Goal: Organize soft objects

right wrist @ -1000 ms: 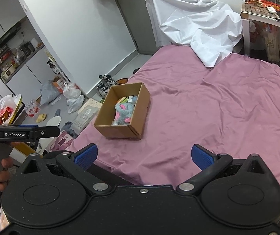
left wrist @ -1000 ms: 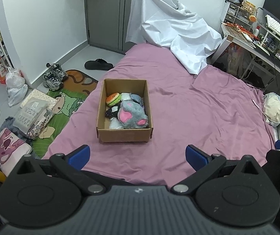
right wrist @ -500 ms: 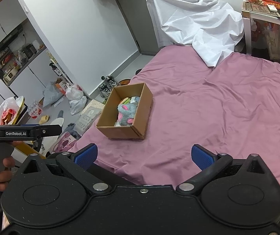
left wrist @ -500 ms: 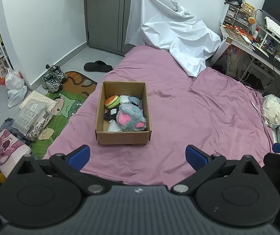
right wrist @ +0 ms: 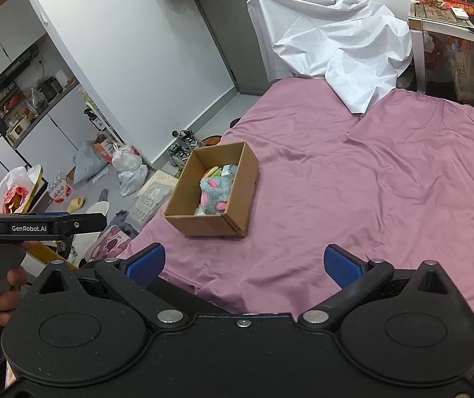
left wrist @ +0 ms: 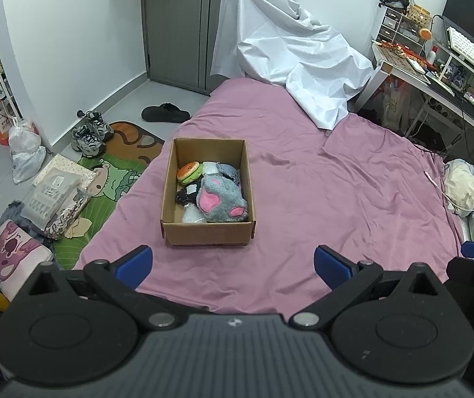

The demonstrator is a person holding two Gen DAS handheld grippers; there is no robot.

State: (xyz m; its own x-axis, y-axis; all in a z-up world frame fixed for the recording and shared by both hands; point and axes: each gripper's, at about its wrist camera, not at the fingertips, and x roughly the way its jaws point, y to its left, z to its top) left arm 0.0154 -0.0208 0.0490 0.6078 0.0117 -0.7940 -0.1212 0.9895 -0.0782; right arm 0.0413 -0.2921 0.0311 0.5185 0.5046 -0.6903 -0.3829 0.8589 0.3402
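On the bed (left wrist: 319,179), near its left edge, a cardboard box (left wrist: 207,232) sits open on the purple sheet, and the soft toys lie inside it: a grey and pink plush (left wrist: 222,199) toward the near right corner, a burger-shaped toy (left wrist: 188,171) at the far left wall, and a dark toy (left wrist: 186,195) between them. The left tool (left wrist: 233,263) hovers on the near side of the box, well apart from it, its blue fingers (left wrist: 135,262) spread wide and empty. The right tool (right wrist: 243,263) also hangs on the near side of the box, fingers apart, gripping nothing. Nothing lies on the sheet between either tool and the box. Beyond the box a white sheet (left wrist: 290,59) is draped over the far end of the bed. Left of the box, on the floor, are sneakers (left wrist: 91,131), a cartoon mat (left wrist: 107,182) and plastic bags (left wrist: 26,152). Far right of the box stands a cluttered bench (left wrist: 436,69).
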